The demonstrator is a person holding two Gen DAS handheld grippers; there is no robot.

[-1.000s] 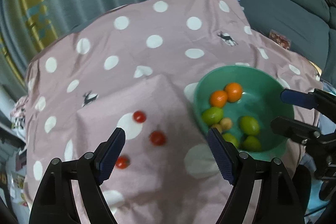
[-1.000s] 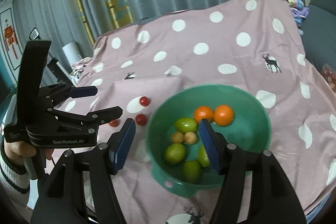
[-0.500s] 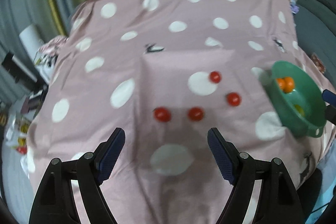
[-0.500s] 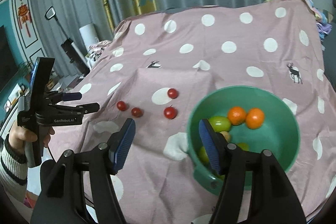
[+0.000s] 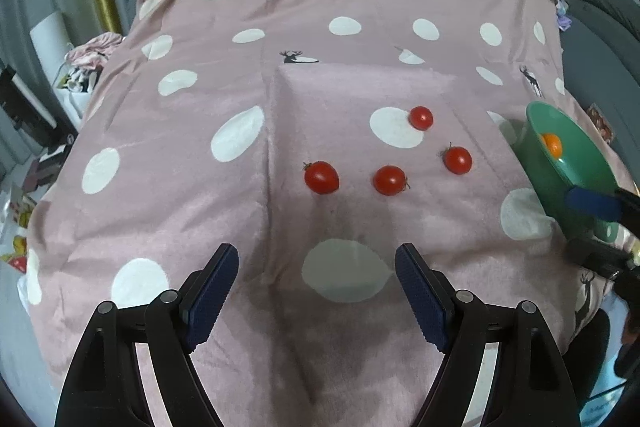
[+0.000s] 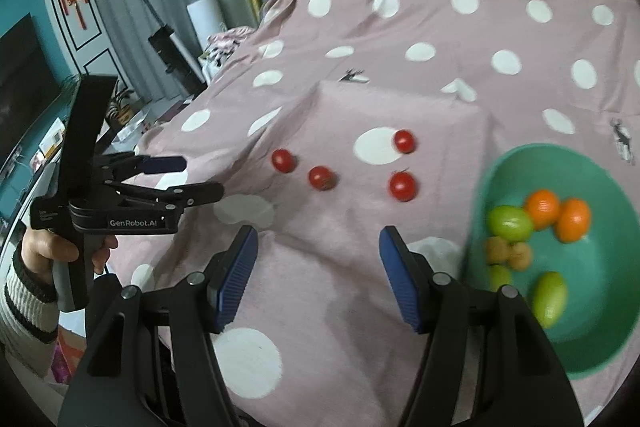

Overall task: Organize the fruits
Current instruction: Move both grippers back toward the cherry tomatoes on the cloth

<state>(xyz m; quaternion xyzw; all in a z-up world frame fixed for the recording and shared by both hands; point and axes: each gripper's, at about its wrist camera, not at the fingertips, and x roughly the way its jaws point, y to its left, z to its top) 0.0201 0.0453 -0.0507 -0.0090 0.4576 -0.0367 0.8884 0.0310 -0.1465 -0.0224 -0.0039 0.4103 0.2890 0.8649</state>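
Landmark: I take the green bowl as my reference; smooth, round, plastic-looking, deep-walled.
Cloth: I see a soft pink cloth with white dots and small deer prints, creased into a raised square fold beside the bowl.
Tomatoes: four glossy red cherry tomatoes lie loose on the cloth to the bowl's left, apart from one another; the nearest one sits just beside the rim, the farthest one well away.
Bowl contents: two round oranges, oval green fruits with shiny skin, and two small tan round fruits, all resting inside.
Left gripper: I have its ribbed blue pads standing wide apart over bare cloth, nothing between them, well left of the bowl.
Right gripper: jaws parted, empty, hovering over cloth just left of the bowl's rim.
Hand: a hand in a striped knit sleeve grips the left tool's handle.
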